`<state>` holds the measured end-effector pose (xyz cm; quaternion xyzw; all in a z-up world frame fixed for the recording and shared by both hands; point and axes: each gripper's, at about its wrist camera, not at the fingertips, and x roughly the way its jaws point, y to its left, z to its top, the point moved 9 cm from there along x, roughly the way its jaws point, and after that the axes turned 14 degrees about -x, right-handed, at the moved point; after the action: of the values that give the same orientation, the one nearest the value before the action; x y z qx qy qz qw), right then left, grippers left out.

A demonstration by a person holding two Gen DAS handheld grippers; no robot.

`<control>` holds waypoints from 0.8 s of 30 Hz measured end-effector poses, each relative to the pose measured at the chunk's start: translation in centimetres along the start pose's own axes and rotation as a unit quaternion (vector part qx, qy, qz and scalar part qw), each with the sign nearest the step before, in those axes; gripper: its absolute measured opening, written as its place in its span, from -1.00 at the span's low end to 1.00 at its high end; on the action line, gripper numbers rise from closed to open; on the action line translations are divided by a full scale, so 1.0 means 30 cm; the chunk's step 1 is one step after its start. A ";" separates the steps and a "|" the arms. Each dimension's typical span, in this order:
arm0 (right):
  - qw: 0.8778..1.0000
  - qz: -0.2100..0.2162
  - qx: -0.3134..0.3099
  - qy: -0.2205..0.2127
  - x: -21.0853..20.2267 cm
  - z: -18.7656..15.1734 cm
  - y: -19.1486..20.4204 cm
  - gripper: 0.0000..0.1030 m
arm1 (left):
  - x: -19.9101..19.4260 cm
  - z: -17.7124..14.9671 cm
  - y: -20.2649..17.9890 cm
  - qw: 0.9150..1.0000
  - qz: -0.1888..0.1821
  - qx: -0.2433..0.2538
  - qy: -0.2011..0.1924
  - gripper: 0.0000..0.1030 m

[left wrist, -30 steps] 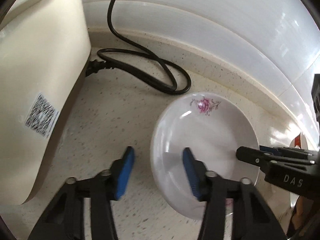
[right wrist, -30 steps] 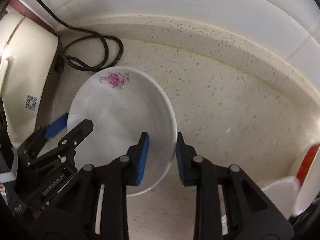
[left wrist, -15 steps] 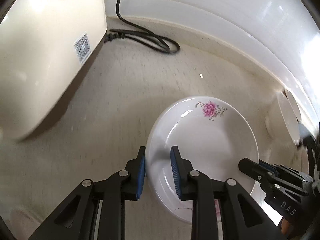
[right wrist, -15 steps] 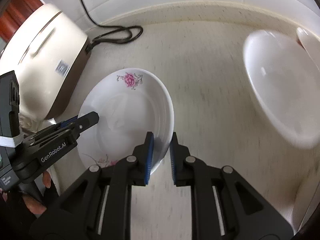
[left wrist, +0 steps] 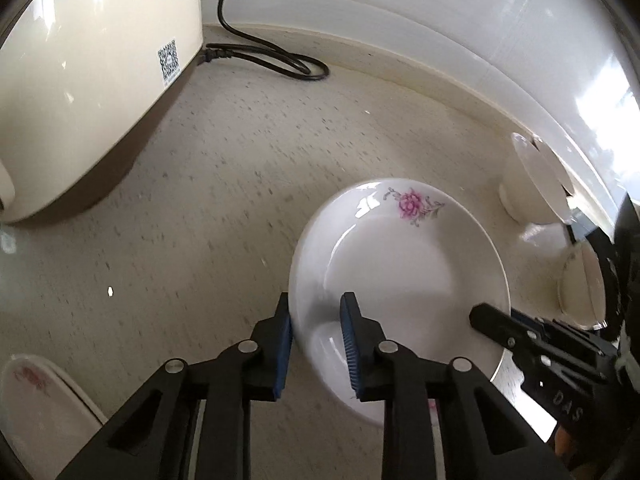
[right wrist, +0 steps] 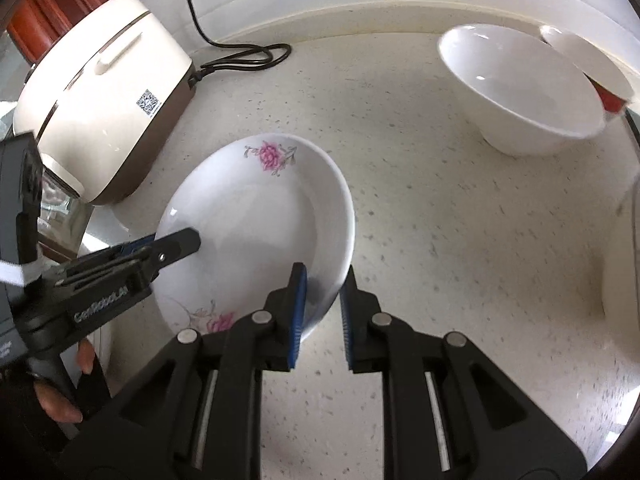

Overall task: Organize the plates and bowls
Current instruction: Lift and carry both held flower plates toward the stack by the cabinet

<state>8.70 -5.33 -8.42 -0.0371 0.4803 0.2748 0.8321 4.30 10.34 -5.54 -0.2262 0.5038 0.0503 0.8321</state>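
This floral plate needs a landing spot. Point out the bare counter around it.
Widest bare patch: speckled counter between the held white floral plate and the plain white bowl. Another strip lies between the plate and the cream rice cooker, up to the black power cord. The right wall corner is crowded with stacked white dishes.

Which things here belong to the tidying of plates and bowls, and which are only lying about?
Belong to the job:
flowered plate, held by left gripper and right gripper
white bowl
small bowl

Lying about:
rice cooker
black cord
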 end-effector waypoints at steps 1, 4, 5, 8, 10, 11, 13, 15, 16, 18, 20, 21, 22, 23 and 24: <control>1.000 -0.005 0.002 -0.001 -0.011 -0.013 -0.006 -0.63 | 0.002 -0.014 -0.005 1.000 -0.001 0.000 0.001 -0.56; 1.000 -0.010 -0.001 0.001 -0.036 -0.050 -0.007 -0.63 | 0.006 -0.045 -0.022 1.000 -0.003 0.002 0.000 -0.56; 1.000 -0.012 -0.003 0.000 -0.046 -0.062 -0.006 -0.63 | 0.003 -0.054 -0.024 1.000 -0.003 0.002 0.001 -0.56; 1.000 -0.017 -0.024 -0.004 -0.079 -0.096 0.011 -0.63 | -0.016 -0.083 -0.023 1.000 -0.004 0.001 -0.001 -0.56; 0.999 -0.024 -0.039 -0.008 -0.095 -0.105 0.022 -0.64 | -0.017 -0.093 -0.030 1.000 -0.006 -0.002 -0.003 -0.56; 0.999 -0.026 -0.043 -0.008 -0.099 -0.108 0.026 -0.64 | -0.020 -0.098 -0.036 1.000 -0.006 -0.001 -0.004 -0.56; 0.998 -0.028 -0.047 -0.012 -0.118 -0.121 0.023 -0.64 | -0.035 -0.112 -0.053 1.000 -0.007 0.001 -0.008 -0.56; 0.998 -0.030 -0.049 -0.015 -0.134 -0.130 0.016 -0.64 | -0.050 -0.126 -0.063 1.000 -0.009 0.005 -0.011 -0.56; 0.998 -0.032 -0.049 -0.017 -0.144 -0.135 0.010 -0.64 | -0.055 -0.133 -0.071 1.000 -0.010 0.007 -0.012 -0.56; 0.998 -0.036 -0.051 -0.020 -0.160 -0.146 -0.001 -0.64 | -0.062 -0.149 -0.088 1.000 -0.012 0.007 -0.013 -0.56; 0.998 -0.037 -0.052 -0.021 -0.172 -0.155 -0.011 -0.64 | -0.077 -0.167 -0.094 1.000 -0.014 0.008 -0.012 -0.56; 0.997 -0.039 -0.055 -0.022 -0.181 -0.162 -0.017 -0.64 | -0.081 -0.173 -0.102 1.000 -0.016 0.010 -0.011 -0.56; 0.997 -0.040 -0.057 -0.022 -0.185 -0.164 -0.022 -0.64 | -0.082 -0.176 -0.110 1.000 -0.017 0.009 -0.012 -0.56; 0.997 -0.042 -0.058 -0.023 -0.191 -0.166 -0.025 -0.64 | -0.080 -0.177 -0.116 1.000 -0.017 0.008 -0.013 -0.56; 0.997 -0.042 -0.059 -0.024 -0.196 -0.168 -0.030 -0.64 | -0.086 -0.182 -0.121 1.000 -0.017 0.009 -0.015 -0.56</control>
<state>2.94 -10.21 -6.49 -0.1000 0.4411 0.2681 0.8507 -0.27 5.13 -4.26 -0.2269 0.4882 0.0351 0.8420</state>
